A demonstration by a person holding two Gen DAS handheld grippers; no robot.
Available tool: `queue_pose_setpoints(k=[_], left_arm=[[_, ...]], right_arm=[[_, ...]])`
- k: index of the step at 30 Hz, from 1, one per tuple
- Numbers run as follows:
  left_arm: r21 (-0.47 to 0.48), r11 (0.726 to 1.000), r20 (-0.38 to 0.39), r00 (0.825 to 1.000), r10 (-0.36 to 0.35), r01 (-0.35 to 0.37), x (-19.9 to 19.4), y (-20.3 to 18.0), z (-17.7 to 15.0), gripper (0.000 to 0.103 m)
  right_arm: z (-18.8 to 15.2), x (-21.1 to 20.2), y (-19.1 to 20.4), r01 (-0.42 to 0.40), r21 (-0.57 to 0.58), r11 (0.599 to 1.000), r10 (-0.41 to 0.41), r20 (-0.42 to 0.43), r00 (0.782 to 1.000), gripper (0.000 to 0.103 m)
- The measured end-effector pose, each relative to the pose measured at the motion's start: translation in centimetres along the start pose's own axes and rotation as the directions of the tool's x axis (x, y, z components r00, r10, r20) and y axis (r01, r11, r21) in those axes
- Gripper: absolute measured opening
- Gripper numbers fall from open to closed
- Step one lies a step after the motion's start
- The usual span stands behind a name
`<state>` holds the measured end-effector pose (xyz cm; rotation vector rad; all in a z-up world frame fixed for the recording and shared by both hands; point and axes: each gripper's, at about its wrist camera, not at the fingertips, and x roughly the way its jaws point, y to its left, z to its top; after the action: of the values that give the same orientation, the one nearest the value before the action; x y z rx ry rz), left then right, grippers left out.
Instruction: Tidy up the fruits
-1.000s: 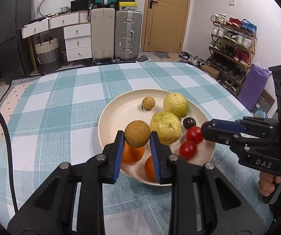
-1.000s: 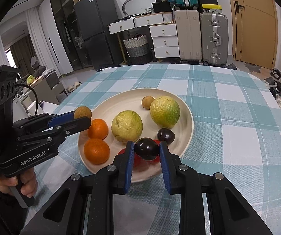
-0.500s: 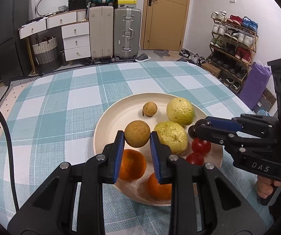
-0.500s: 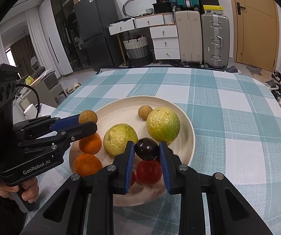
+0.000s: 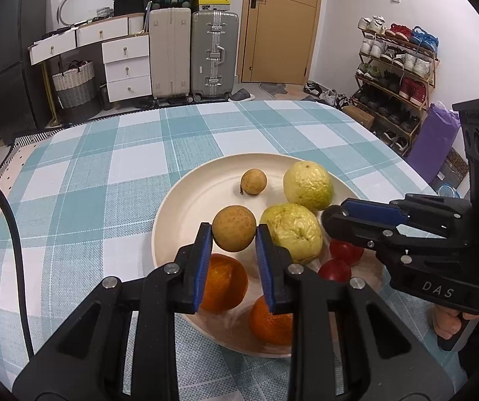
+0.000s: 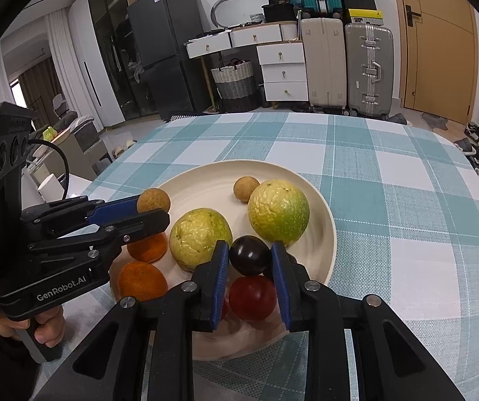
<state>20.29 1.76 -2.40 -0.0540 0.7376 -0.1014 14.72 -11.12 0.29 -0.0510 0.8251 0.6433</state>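
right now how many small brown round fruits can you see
2. One brown fruit is clamped in the left tongs above the plate; the other brown fruit lies toward the plate's far side, beside a yellow-green guava. None seems hidden.

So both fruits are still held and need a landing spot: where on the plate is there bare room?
The plate is bare on its left side, between its rim and the small brown fruit at the back. The near and right side is crowded with two oranges, two green fruits and red tomatoes. The checked tablecloth around the plate is open too.
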Motion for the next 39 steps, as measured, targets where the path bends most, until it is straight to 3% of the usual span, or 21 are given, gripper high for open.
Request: queue_pose_setpoints(k=[18,24,26,28,31,34,39], left_arm=[[-0.008,1.000,0.003,1.000,0.019,-0.019,-0.2,0.2,-0.4,0.025],[-0.027,0.999,0.026,0.999,0.019,-0.019,-1.6,0.6,-0.9,0.053],[-0.027,0.999,0.050,0.999,0.021,-0.019,-2.5,0.6,-1.2,0.074],[-0.029,0.999,0.081,0.996,0.024,-0.022,-3.7,0.4,-1.5,0.084],[-0.038,0.999,0.114,0.993,0.020,-0.016,-5.3,0.4,-2.0,0.088],[-0.053,0.998,0.148,0.988,0.043,-0.035,-6.9,0.4,-2.7,0.103],[-0.063,0.997,0.179,0.982,0.054,-0.044,-9.1,0.3,-4.1,0.103]], right_arm=[[-0.5,-1.6,-0.9,0.013,0.023,1.000,-0.015,0.060,0.998,0.059],[-0.9,-2.0,-0.5,0.036,0.011,0.999,-0.037,0.078,0.996,0.077],[-1.1,-2.4,-0.3,0.045,0.002,0.999,-0.045,0.087,0.995,0.085],[-1.4,-2.9,-0.1,0.058,0.002,0.998,-0.058,0.106,0.993,0.091],[-1.9,-4.0,0.0,0.055,0.002,0.998,-0.055,0.122,0.991,0.101],[-2.3,-4.9,0.2,0.061,-0.004,0.998,-0.060,0.143,0.988,0.103],[-3.3,-6.4,0.6,0.061,-0.017,0.998,-0.057,0.176,0.983,0.103]])
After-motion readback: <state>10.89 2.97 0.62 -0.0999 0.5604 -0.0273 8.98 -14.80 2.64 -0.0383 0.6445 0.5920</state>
